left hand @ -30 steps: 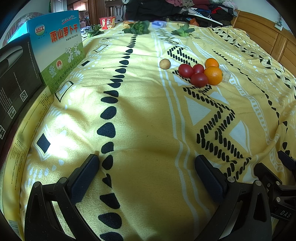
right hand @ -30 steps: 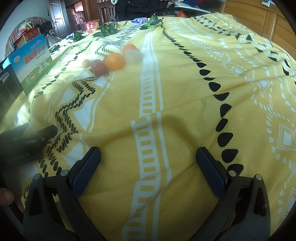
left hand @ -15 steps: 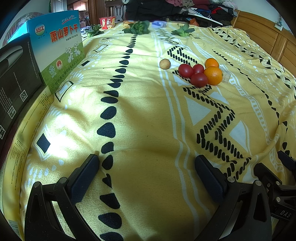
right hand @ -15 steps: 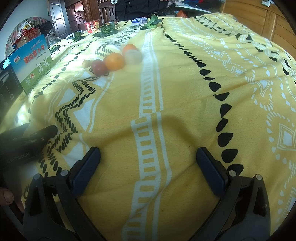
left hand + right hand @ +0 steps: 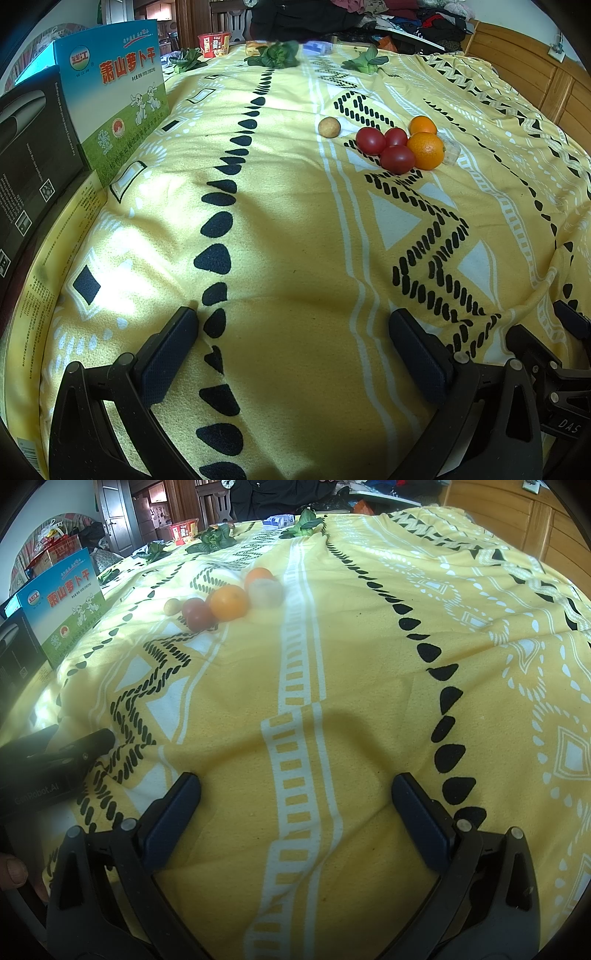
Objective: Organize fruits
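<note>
I kept left gripper [image 5: 291,350] and right gripper [image 5: 295,812] spread, empty. Fruit cluster [image 5: 400,146] lay well ahead; beside it, possibly a clear container [image 5: 266,592].

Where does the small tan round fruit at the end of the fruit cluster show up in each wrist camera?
Left wrist: the tan fruit lies upper middle, apart from and left of the red tomatoes.
Right wrist: it sits upper left, at the cluster's left end.
Shared landmark: the big orange, and the blue-green box at left.
</note>
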Demonstrator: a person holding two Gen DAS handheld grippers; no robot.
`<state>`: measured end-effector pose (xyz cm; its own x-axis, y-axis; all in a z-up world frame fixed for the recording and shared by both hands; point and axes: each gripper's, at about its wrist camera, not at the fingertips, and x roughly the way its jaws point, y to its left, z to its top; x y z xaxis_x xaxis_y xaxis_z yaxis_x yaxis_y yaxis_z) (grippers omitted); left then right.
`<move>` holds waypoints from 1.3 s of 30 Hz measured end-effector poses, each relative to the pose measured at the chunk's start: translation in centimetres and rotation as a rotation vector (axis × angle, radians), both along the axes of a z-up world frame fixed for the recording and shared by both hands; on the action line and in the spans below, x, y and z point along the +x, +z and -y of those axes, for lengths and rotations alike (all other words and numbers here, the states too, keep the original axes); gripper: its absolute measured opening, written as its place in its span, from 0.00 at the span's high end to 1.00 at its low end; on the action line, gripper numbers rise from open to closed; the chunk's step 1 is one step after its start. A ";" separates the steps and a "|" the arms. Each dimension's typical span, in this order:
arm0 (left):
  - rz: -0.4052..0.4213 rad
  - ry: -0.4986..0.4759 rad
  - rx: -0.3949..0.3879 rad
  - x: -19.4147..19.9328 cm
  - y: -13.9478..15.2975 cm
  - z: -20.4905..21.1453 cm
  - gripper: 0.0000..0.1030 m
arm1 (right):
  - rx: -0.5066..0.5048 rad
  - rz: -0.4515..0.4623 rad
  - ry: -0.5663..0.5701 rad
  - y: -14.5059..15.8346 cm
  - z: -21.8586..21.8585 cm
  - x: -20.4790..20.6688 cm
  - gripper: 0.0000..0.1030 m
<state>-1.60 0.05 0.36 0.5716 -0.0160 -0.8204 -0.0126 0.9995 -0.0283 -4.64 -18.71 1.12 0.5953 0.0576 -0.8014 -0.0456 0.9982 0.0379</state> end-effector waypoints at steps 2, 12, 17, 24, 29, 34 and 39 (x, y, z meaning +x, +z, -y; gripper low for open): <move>-0.005 -0.002 -0.009 -0.1 0.1 0.0 0.00 | 0.003 0.000 0.001 0.0 0.1 -0.1 0.00; 0.055 -0.142 -0.227 2.9 5.1 0.6 0.19 | 0.035 0.010 0.010 0.2 0.0 -0.7 0.00; -0.025 -0.243 -0.267 8.9 4.4 2.9 0.58 | 0.044 0.008 0.013 0.3 -0.1 -0.6 0.00; -0.116 -0.280 -0.256 13.4 1.2 5.2 0.60 | 0.067 0.007 0.015 0.3 0.2 -0.7 0.00; -0.088 -0.266 -0.273 14.5 1.0 5.6 0.60 | 0.081 0.008 0.016 0.4 0.3 -0.8 0.00; -0.070 -0.263 -0.286 15.3 0.6 5.6 0.60 | 0.089 0.007 0.016 0.4 0.4 -0.8 0.00; -0.046 -0.263 -0.297 15.0 0.9 5.3 0.68 | 0.119 -0.002 0.023 0.8 0.7 -1.0 0.00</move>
<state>13.44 -5.26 1.26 0.4790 -0.3972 -0.7828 0.2348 0.9172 -0.3217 -5.60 -19.45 1.92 0.5909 0.1664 -0.7894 -0.0686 0.9853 0.1563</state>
